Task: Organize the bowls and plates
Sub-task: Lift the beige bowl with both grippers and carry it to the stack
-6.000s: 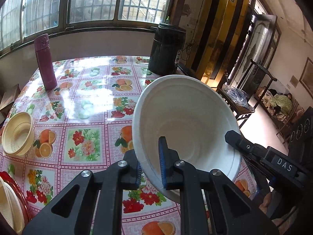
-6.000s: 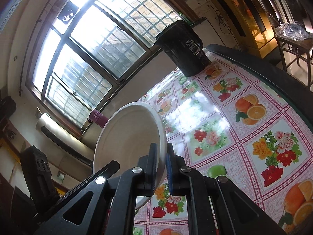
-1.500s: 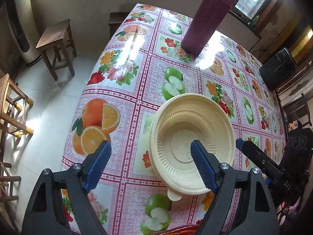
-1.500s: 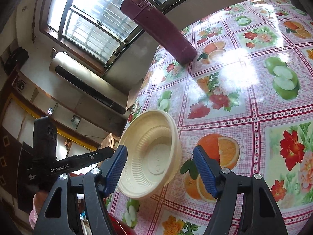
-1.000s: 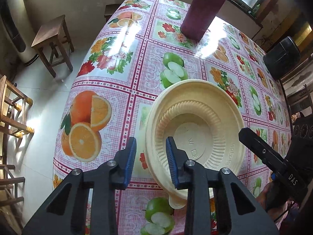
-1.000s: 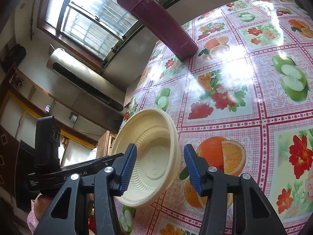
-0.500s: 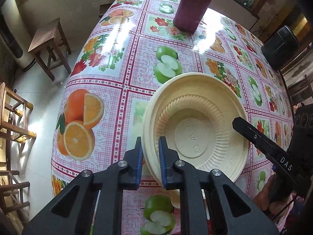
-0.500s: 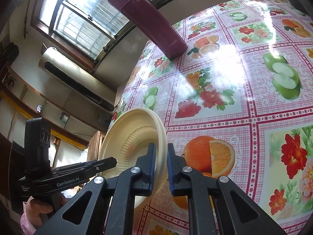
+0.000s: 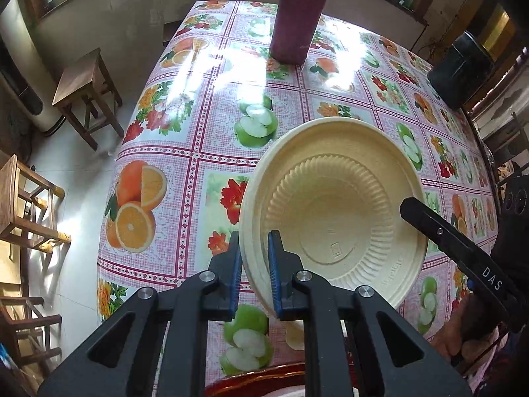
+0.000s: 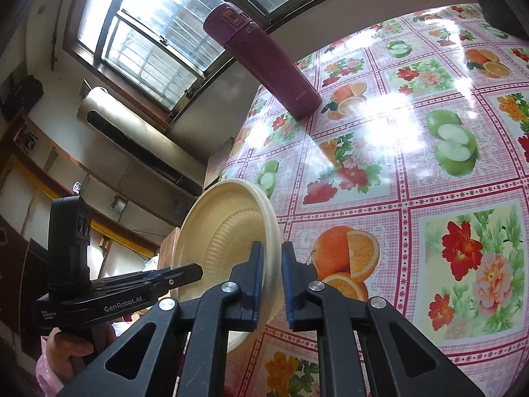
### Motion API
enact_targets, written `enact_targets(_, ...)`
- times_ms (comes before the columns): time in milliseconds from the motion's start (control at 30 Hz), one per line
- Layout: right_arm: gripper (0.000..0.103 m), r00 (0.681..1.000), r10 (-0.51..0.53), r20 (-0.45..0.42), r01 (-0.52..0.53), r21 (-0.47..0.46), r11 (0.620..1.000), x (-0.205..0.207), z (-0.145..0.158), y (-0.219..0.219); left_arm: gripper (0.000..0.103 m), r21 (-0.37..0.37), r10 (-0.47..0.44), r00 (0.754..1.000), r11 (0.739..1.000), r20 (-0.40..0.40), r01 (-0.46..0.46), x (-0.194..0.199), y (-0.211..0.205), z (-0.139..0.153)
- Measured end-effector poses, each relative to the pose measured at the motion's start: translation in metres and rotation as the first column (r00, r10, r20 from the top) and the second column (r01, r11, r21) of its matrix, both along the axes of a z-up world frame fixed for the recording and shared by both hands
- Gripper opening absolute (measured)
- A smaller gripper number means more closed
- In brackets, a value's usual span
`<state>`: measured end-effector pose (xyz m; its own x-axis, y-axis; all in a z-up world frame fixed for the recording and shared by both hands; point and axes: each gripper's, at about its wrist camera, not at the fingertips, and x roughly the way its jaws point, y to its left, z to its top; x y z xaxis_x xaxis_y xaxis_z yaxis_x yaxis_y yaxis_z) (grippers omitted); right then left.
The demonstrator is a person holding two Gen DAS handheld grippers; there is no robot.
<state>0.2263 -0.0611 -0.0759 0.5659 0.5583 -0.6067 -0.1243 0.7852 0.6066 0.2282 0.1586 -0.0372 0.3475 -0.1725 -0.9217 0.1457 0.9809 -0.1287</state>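
Note:
A cream ribbed bowl [image 9: 334,208] is tilted above the fruit-print tablecloth [image 9: 205,132]. My left gripper [image 9: 253,264] is shut on its near-left rim. My right gripper [image 10: 271,278] is shut on the opposite rim of the same bowl [image 10: 224,231]. Each gripper's body shows in the other's view. A red plate's rim [image 9: 264,377] shows at the bottom edge of the left wrist view, below the bowl.
A tall maroon flask [image 9: 301,13] stands at the far side of the table; it also shows in the right wrist view [image 10: 264,63]. A black pot [image 9: 463,69] stands at the far right. Wooden stools [image 9: 86,89] stand on the floor left of the table.
Both grippers closed from open onto the cream bowl's rim and now hold it tilted a little higher off the table.

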Motion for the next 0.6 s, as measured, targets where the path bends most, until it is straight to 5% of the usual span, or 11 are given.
enact_targets(600,0.011,0.981,0.044,0.189,-0.048,0.018,0.999,-0.102,0.091,-0.004,0.014,0.019,-0.022,0.983,1.0,0.184,0.019,-0.108,0.0,0.086)
